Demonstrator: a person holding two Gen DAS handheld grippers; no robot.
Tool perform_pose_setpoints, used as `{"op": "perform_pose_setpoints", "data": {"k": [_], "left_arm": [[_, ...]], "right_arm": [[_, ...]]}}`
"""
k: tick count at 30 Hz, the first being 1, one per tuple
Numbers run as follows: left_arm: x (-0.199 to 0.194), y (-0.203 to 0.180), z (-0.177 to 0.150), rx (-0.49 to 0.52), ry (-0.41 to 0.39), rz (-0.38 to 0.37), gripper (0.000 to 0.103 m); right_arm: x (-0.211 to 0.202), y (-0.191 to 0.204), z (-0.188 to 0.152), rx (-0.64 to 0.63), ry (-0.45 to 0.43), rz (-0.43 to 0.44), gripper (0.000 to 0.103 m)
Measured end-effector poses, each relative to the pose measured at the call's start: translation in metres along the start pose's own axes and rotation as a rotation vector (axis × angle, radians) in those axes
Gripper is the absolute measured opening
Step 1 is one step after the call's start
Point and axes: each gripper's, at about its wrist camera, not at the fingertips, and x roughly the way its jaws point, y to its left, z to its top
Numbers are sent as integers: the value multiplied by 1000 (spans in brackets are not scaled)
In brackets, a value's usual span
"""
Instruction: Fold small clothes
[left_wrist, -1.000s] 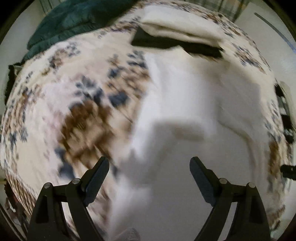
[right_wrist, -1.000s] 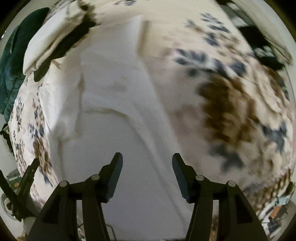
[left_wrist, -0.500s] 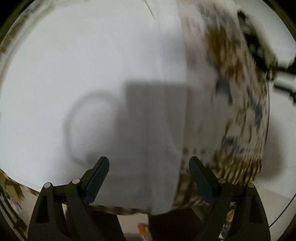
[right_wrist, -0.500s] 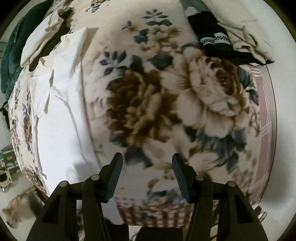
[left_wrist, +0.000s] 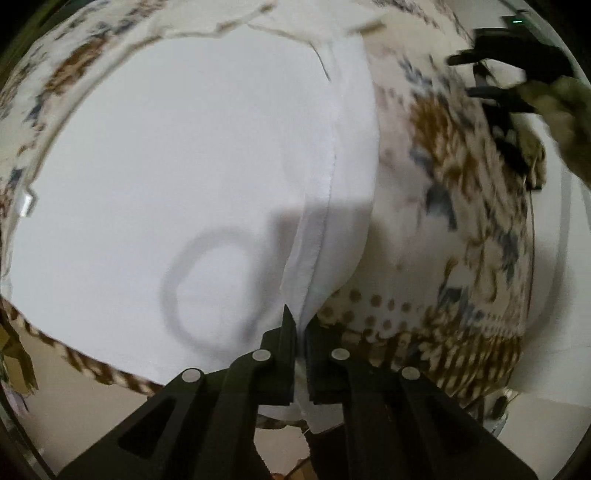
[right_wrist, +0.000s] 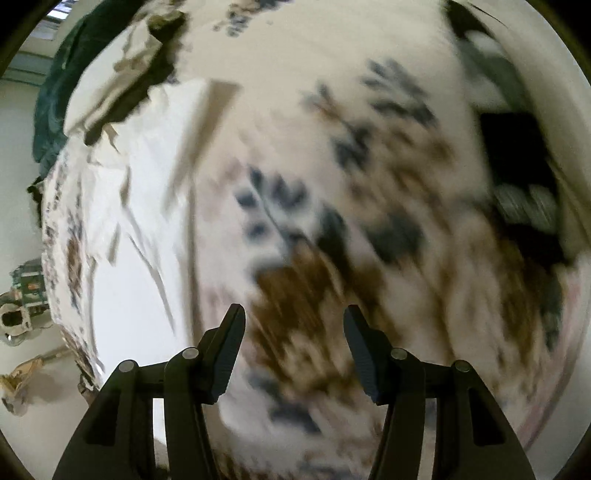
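A white garment (left_wrist: 184, 166) lies spread flat on the flowered blanket (left_wrist: 461, 221) and reaches the bed's near edge. My left gripper (left_wrist: 301, 325) points steeply down and is shut on the garment's seamed right edge, with white cloth pinched between the pads. In the right wrist view the same garment (right_wrist: 140, 229) lies to the left, wrinkled. My right gripper (right_wrist: 294, 325) hangs open above the bare blanket (right_wrist: 369, 184) to the right of the garment, with nothing between its fingers. That view is blurred.
A pile of pale and dark clothes (right_wrist: 129, 85) and a dark green cloth (right_wrist: 55, 103) lie at the bed's far left. Dark and beige clothes (right_wrist: 517, 166) sit at the right, seen blurred as dark shapes (left_wrist: 517, 74). Pale floor (left_wrist: 74, 406) lies below the bed's edge.
The left gripper moved across the white garment to its near right edge and shut on it. The right gripper swung off the garment over the flowered blanket, still open.
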Motion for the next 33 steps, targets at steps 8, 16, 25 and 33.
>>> {"op": "perform_pose_setpoints", "data": {"k": [8, 16, 25, 33], "left_arm": [[-36, 31, 6, -77, -89, 2, 2], [-66, 59, 12, -133, -141, -40, 2], [-112, 140, 20, -267, -188, -87, 2], [-114, 245, 26, -405, -181, -101, 2]], "right_arm": [[60, 43, 136, 66, 7, 133, 58], [70, 88, 167, 75, -8, 112, 2], [19, 221, 179, -96, -52, 35, 2], [58, 387, 185, -269, -37, -94, 2]]}}
